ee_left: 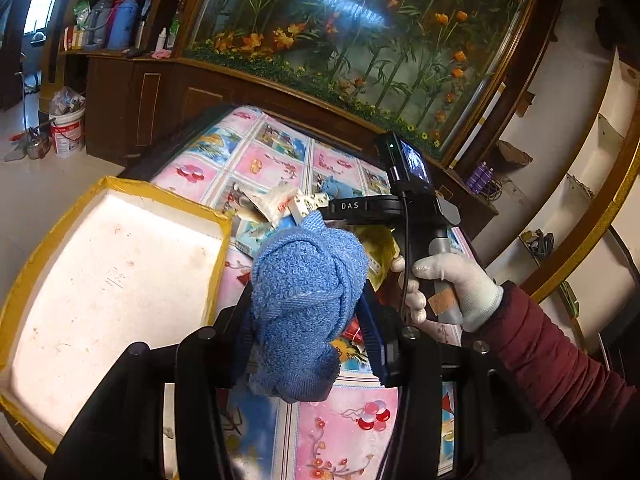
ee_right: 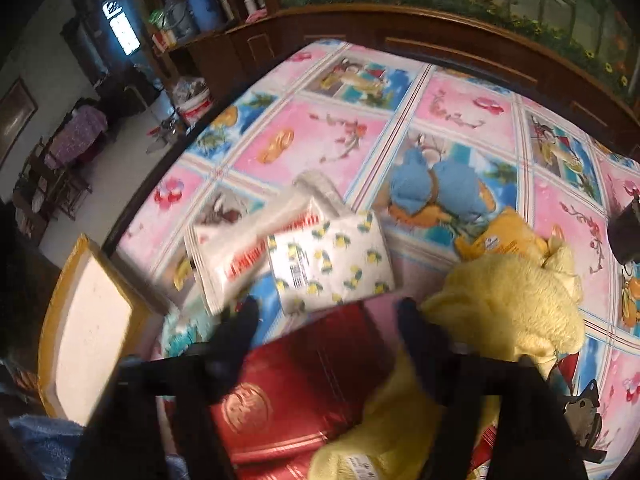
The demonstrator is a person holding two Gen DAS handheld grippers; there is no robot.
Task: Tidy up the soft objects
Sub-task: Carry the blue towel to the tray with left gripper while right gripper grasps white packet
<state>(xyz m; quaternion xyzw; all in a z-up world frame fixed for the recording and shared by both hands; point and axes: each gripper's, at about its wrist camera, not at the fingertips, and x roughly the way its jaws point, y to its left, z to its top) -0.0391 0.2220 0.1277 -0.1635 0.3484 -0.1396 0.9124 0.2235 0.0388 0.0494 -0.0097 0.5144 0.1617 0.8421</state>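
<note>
One knotted blue towel (ee_left: 308,304) is clamped in the left gripper (ee_left: 304,320), while the right gripper (ee_right: 326,316), fingers spread and empty, hangs over two tissue packs (ee_right: 328,262) and one yellow towel (ee_right: 500,312).

Daylight comes from a window (ee_left: 42,2) at far left. Glare streaks the glass panel (ee_left: 344,12). The right wrist view is motion-blurred; fisheye edges bend and darken.

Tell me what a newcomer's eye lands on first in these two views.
First, the knotted blue towel clamped in the left claw, held above the cartoon-print tablecloth beside the yellow-edged white foam box. In the right wrist view, the open right claw hovers over a red packet, with a fluffy yellow towel at its right and lemon-print tissues ahead.
</note>
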